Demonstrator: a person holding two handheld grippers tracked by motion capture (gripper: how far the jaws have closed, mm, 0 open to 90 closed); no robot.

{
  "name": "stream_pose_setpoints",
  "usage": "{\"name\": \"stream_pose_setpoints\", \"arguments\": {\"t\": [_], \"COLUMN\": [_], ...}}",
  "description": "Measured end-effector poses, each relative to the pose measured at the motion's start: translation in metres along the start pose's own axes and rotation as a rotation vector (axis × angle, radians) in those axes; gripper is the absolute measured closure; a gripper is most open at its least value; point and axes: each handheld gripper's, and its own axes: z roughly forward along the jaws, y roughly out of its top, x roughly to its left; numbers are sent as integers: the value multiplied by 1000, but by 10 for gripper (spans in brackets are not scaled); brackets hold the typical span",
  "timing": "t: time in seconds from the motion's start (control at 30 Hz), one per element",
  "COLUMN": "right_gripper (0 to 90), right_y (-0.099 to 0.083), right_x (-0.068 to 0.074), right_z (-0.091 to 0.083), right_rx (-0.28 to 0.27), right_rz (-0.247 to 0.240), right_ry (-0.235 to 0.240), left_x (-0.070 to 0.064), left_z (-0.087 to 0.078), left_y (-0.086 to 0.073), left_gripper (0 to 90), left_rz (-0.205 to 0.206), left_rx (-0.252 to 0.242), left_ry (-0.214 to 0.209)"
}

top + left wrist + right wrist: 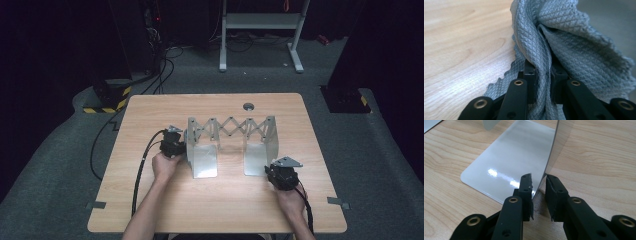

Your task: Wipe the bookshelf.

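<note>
Two tongs work at one metal rack (231, 142) standing mid-table: an expanding rack with a scissor lattice across the top and a bent plate at each end. The wooden table (150, 200) has wide bare room in front of the tongs toward the person, and more behind the rack up to the far edge.

The left tongs (181, 142) sit at the rack's left end plate. In the left gripper view these tongs (543, 72) are clamped on a fold of grey quilted cloth (574, 47), which rises between the jaws and spreads up and to the right, its pinked edge lying on the wood to the left.

The right tongs (272, 170) sit at the near corner of the rack's right end plate. In the right gripper view these tongs (539, 187) stand slightly apart, the plate's (521, 152) upright edge in the gap between the jaws; its flat foot stretches ahead and left.
</note>
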Motion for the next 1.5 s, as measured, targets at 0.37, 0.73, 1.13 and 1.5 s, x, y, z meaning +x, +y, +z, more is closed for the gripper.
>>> {"name": "stream_pose_setpoints", "arguments": {"t": [0.37,0.73,1.13,1.5], "right_gripper": [757,757,757,757], "right_y": [0,0,0,0], "right_x": [0,0,0,1], "right_z": [0,0,0,0], "right_rx": [1,1,1,-1], "right_rz": [-1,0,-3,-3], "right_ry": [0,1,-1,-4], "left_x": [-23,-45,-68,-101], "left_z": [-62,-88,-83,-69], "left_y": [10,-13,-61,-84], "left_gripper": [780,778,777,777], "left_rz": [25,54,52,92], "left_rx": [-150,-175,-130,-95], "left_ry": [-30,-34,-25,-62]}}
